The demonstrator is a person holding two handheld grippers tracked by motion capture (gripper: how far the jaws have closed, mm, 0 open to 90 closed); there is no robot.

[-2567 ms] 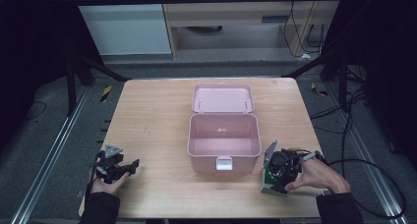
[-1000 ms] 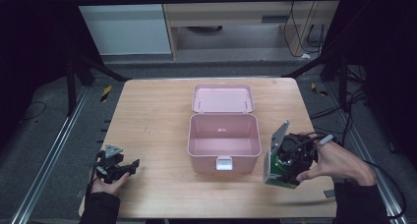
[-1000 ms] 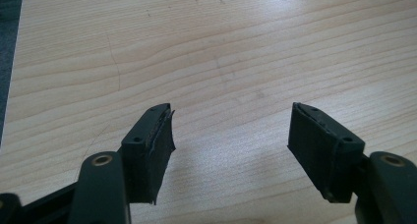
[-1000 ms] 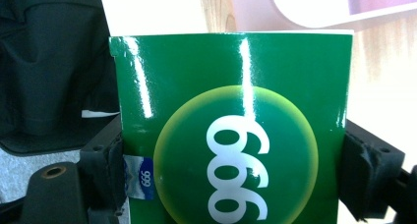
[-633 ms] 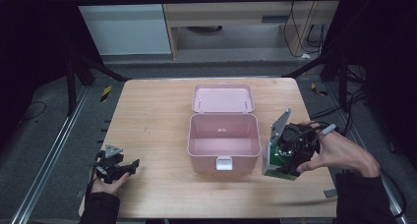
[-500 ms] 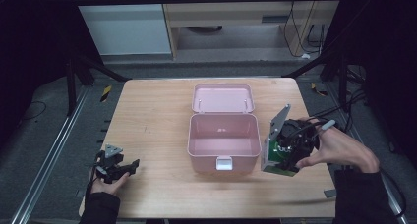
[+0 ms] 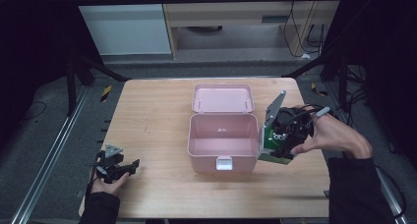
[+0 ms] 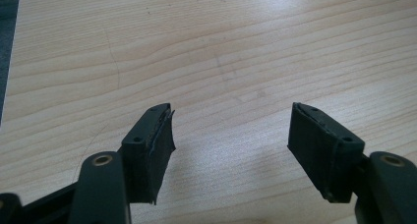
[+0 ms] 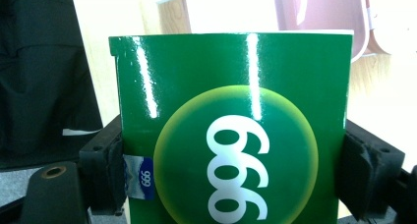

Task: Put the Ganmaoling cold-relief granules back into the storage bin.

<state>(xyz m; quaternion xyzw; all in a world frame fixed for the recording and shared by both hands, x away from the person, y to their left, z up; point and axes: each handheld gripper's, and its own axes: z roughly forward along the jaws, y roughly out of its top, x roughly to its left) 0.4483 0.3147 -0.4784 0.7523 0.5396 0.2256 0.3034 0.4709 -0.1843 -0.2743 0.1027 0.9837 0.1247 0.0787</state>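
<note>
A pink box [image 7: 223, 141] stands open mid-table, its lid [image 7: 223, 98] flat behind it; its wall shows pink [image 9: 324, 13] in the right gripper view. My right gripper [image 7: 280, 140] is lifted against the box's right wall, shut on a green carton [image 7: 269, 144]. In the right gripper view the green carton [image 9: 236, 135] has a yellow-green circle with white "999", clamped between both jaws. My left gripper [image 7: 125, 167] rests at the table's front left, far from the box. In the left gripper view, the left gripper [image 8: 230, 145] is open, with bare wood between its fingers [image 8: 152, 145].
The wooden table [image 7: 147, 116] has bare room left of the box and along the front. A black metal frame [image 7: 88, 67] and floor rails surround it. Cables [image 7: 300, 17] hang at the back right.
My right gripper has lifted the green carton off the table's front right and carried it up and left, to the box's right wall. The left gripper has stayed still.
</note>
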